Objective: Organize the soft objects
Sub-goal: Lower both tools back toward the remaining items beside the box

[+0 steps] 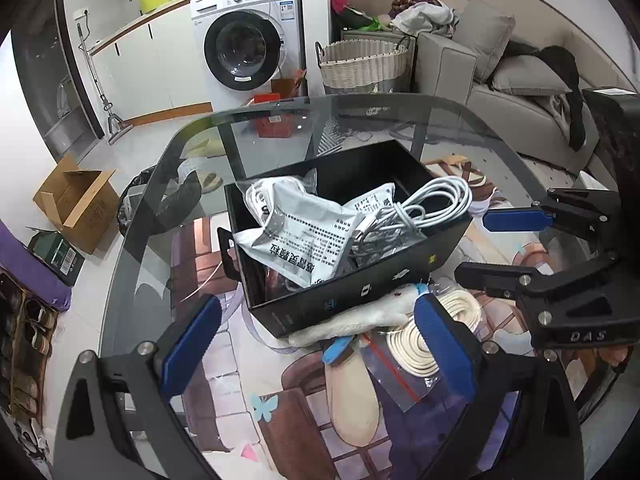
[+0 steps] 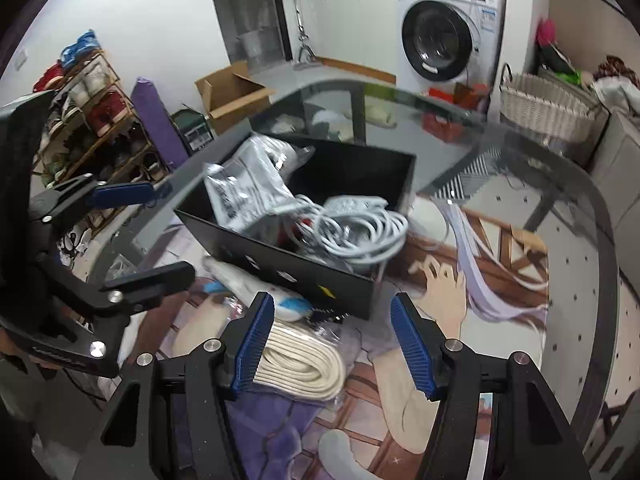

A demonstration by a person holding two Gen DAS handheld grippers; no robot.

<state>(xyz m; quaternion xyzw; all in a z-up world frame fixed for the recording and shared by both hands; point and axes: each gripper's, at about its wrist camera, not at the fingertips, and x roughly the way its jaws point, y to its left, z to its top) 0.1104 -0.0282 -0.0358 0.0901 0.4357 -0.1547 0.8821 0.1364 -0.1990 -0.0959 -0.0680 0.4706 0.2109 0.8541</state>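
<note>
A black box (image 1: pixel 360 292) on the glass table holds a coiled white cable (image 1: pixel 424 208) and grey printed pouches (image 1: pixel 296 240). In front of the box lies a cream cable coil (image 1: pixel 416 344) in a clear zip bag, next to a white soft item with a blue end (image 1: pixel 360 318). My left gripper (image 1: pixel 318 344) is open wide above these two, touching neither. My right gripper (image 2: pixel 332 344) is open, its left pad (image 2: pixel 254 344) beside the cream coil (image 2: pixel 300 364) and nothing pressed between the pads. Each gripper shows in the other's view: the right gripper (image 1: pixel 496 248), the left gripper (image 2: pixel 152 236).
A printed picture mat (image 2: pixel 460 320) lies under the glass table (image 1: pixel 168 184). Beyond the table stand a washing machine (image 1: pixel 248 36), a woven basket (image 1: pixel 364 64), a grey sofa (image 1: pixel 520 92), a cardboard box (image 1: pixel 76 200) and a shoe rack (image 2: pixel 100 120).
</note>
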